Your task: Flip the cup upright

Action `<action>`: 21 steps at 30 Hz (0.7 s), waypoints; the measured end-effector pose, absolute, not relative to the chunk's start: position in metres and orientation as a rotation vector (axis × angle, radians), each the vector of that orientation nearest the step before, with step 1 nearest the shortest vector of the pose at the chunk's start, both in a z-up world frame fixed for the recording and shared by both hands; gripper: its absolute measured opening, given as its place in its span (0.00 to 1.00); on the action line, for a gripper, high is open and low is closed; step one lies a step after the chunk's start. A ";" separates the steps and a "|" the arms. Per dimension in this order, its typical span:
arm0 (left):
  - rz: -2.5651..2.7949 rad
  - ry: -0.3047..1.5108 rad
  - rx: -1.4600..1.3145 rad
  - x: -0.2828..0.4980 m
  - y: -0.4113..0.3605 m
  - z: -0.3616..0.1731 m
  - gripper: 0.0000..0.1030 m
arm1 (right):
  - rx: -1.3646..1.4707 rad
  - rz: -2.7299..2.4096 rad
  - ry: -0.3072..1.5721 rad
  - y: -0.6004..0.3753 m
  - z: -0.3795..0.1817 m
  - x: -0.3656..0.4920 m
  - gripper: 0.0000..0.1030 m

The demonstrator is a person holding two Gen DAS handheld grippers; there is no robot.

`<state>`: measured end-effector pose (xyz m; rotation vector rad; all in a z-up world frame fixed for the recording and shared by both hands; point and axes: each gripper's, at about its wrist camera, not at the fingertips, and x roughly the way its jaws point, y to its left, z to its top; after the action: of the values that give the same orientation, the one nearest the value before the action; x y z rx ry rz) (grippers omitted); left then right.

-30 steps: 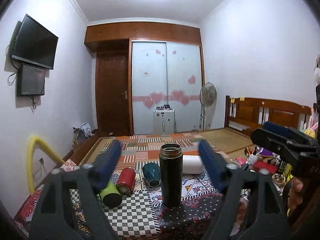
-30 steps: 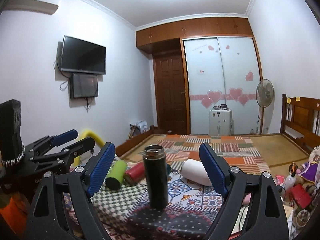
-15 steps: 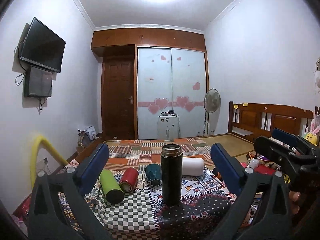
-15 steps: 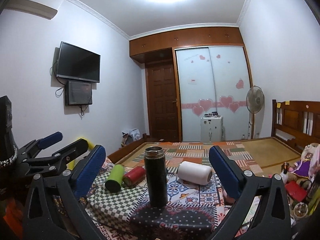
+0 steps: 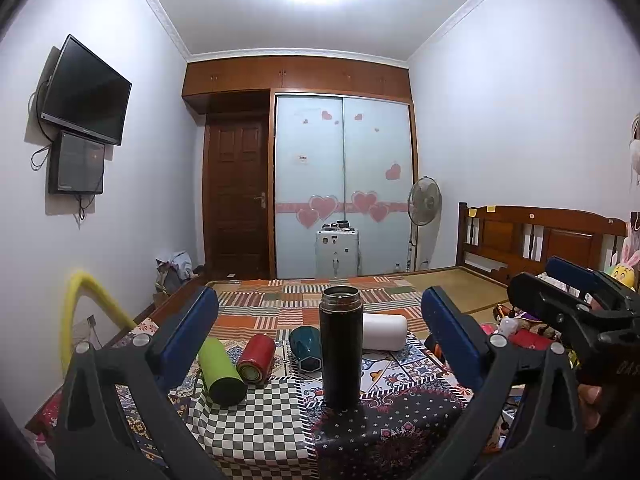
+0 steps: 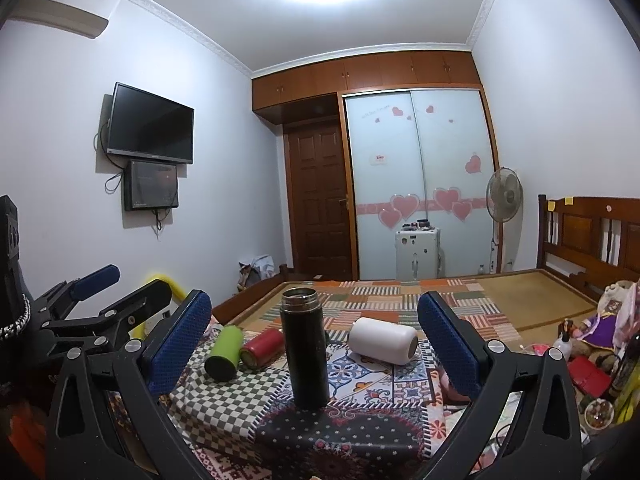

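A tall black cup stands upright, mouth up, on the patterned tablecloth; it also shows in the right wrist view. My left gripper is open and empty, its blue pads wide apart on either side of the cup and nearer the camera. My right gripper is also open and empty, pulled back the same way. Each gripper appears at the edge of the other's view: the right one and the left one.
Lying on their sides behind the black cup are a green cup, a red cup, a teal cup and a white cup. A bed stands to the right, with clutter beside the table.
Both grippers have drawn back and tilted up from the standing black cup, and their jaws have spread wider. The cup has stayed upright in place.
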<state>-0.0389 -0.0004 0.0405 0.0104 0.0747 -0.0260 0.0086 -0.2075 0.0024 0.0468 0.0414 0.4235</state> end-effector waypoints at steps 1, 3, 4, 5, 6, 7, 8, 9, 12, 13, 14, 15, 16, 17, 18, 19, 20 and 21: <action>-0.025 0.074 0.011 -0.039 -0.001 0.040 1.00 | 0.045 0.423 0.042 -0.207 0.002 0.008 1.00; -0.024 0.075 0.012 -0.038 -0.001 0.040 1.00 | 0.046 0.422 0.042 -0.207 0.002 0.009 1.00; -0.023 0.076 0.013 -0.038 -0.002 0.040 1.00 | 0.045 0.422 0.042 -0.206 0.002 0.008 1.00; -0.023 0.077 0.013 -0.037 -0.002 0.039 1.00 | 0.045 0.421 0.042 -0.206 0.003 0.008 1.00; -0.023 0.077 0.013 -0.038 -0.002 0.039 1.00 | 0.044 0.420 0.042 -0.206 0.003 0.008 1.00; -0.023 0.077 0.013 -0.038 -0.002 0.039 1.00 | 0.045 0.420 0.044 -0.206 0.003 0.008 1.00; -0.022 0.078 0.013 -0.038 -0.003 0.038 1.00 | 0.044 0.421 0.045 -0.205 0.003 0.008 1.00; -0.022 0.079 0.014 -0.038 -0.003 0.038 1.00 | 0.042 0.421 0.048 -0.205 0.003 0.009 1.00; -0.025 0.082 0.012 -0.036 -0.002 0.038 1.00 | 0.037 0.419 0.050 -0.204 0.004 0.010 1.00; -0.029 0.084 0.011 -0.036 -0.002 0.038 1.00 | 0.035 0.418 0.050 -0.204 0.004 0.010 1.00; -0.031 0.083 0.009 -0.036 -0.002 0.037 1.00 | 0.035 0.418 0.050 -0.204 0.004 0.010 1.00; -0.030 0.081 0.008 -0.035 -0.002 0.037 1.00 | 0.035 0.418 0.051 -0.205 0.004 0.010 1.00; -0.030 0.080 0.009 -0.035 -0.002 0.037 1.00 | 0.033 0.418 0.051 -0.205 0.004 0.010 1.00; -0.031 0.080 0.011 -0.035 -0.002 0.037 1.00 | 0.032 0.416 0.050 -0.205 0.004 0.010 1.00; -0.032 0.082 0.013 -0.035 -0.002 0.037 1.00 | 0.031 0.414 0.050 -0.204 0.004 0.010 1.00; -0.035 0.084 0.013 -0.034 -0.001 0.037 1.00 | 0.030 0.412 0.048 -0.205 0.004 0.010 1.00; -0.040 0.087 0.015 -0.033 -0.002 0.036 1.00 | 0.030 0.412 0.048 -0.204 0.004 0.010 1.00; -0.041 0.088 0.016 -0.033 -0.002 0.036 1.00 | 0.031 0.412 0.048 -0.204 0.004 0.010 1.00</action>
<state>-0.0329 -0.0022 0.0359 0.0155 0.0884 -0.0413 0.0099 -0.2043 0.0045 0.0306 0.0485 0.4123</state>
